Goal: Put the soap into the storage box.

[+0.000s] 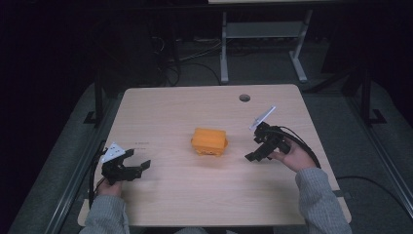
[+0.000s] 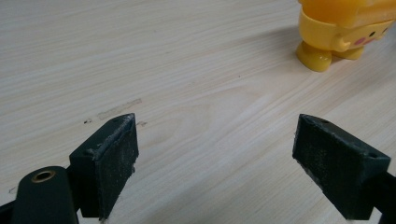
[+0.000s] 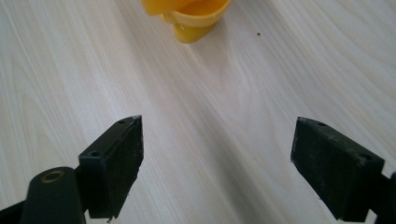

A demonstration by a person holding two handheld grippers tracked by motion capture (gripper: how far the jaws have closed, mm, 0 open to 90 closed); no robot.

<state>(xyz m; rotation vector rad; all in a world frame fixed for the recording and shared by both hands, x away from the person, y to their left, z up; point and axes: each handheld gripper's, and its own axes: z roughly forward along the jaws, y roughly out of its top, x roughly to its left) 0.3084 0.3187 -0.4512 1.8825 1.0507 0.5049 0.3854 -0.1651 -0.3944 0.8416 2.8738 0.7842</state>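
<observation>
In the high view a light wooden table [image 1: 165, 105] fills the middle of the frame, and a yellow-orange toy [image 1: 209, 141] sits near its centre. The left gripper [image 1: 139, 168] is at the lower left of the frame, held in the person's left hand [image 1: 108, 187] just above the near edge of the table, with its jaws spread apart and nothing between them; a grey three-cornered plate rides on top of it. The right gripper [image 1: 253, 156] is to the right of centre, held in the right hand [image 1: 294, 158], its jaws also apart and empty. Both grippers are clear of the toy, one on each side of it. In the left gripper view the two black jaws stand wide apart at the bottom of the frame over bare wood, and the toy [image 2: 343, 30] shows at the upper right, standing on small rounded feet, with a pink spot on its side. In the right gripper view the jaws are likewise wide open, and the toy [image 3: 191, 16] is at the top edge, left of centre, well ahead of the jaw tips. A round hole [image 1: 244, 97] shows in the far part of the tabletop.
</observation>
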